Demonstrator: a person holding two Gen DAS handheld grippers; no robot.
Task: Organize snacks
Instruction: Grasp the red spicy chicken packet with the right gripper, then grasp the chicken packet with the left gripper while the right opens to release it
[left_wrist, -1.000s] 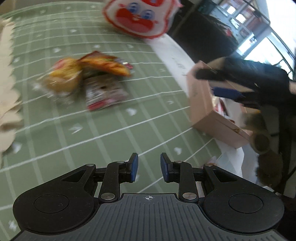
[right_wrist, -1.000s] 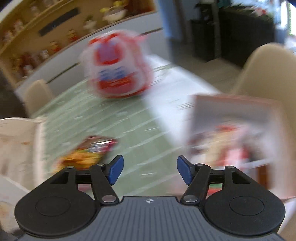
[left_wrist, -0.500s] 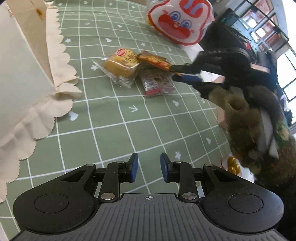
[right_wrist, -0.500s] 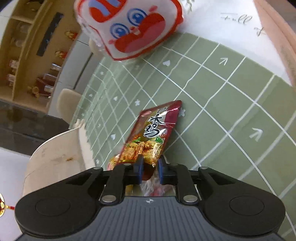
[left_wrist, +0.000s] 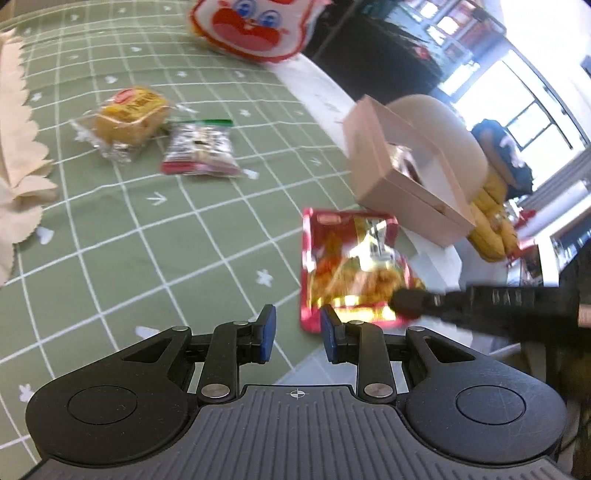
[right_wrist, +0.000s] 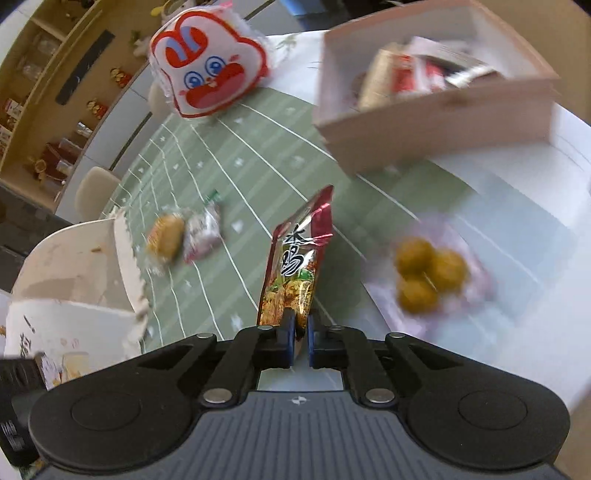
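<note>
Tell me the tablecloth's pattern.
Green tablecloth with a white grid and small white shapes; clearest in the left wrist view.

My right gripper (right_wrist: 300, 334) pinches the bottom edge of a red foil snack packet (right_wrist: 295, 266), lifted and standing up off the tabletop. A wrapped yellow cake (left_wrist: 127, 122) and a red-and-white packet (left_wrist: 201, 153) lie side by side on the green cloth. The pink box (right_wrist: 436, 129) holds several packets.

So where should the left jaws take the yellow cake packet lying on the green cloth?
Grip the yellow cake packet by its flat crimped end seal nearest the camera, coming in low from this side. The cake makes the middle bulge, and the red-and-white packet crowds its right side.
</note>
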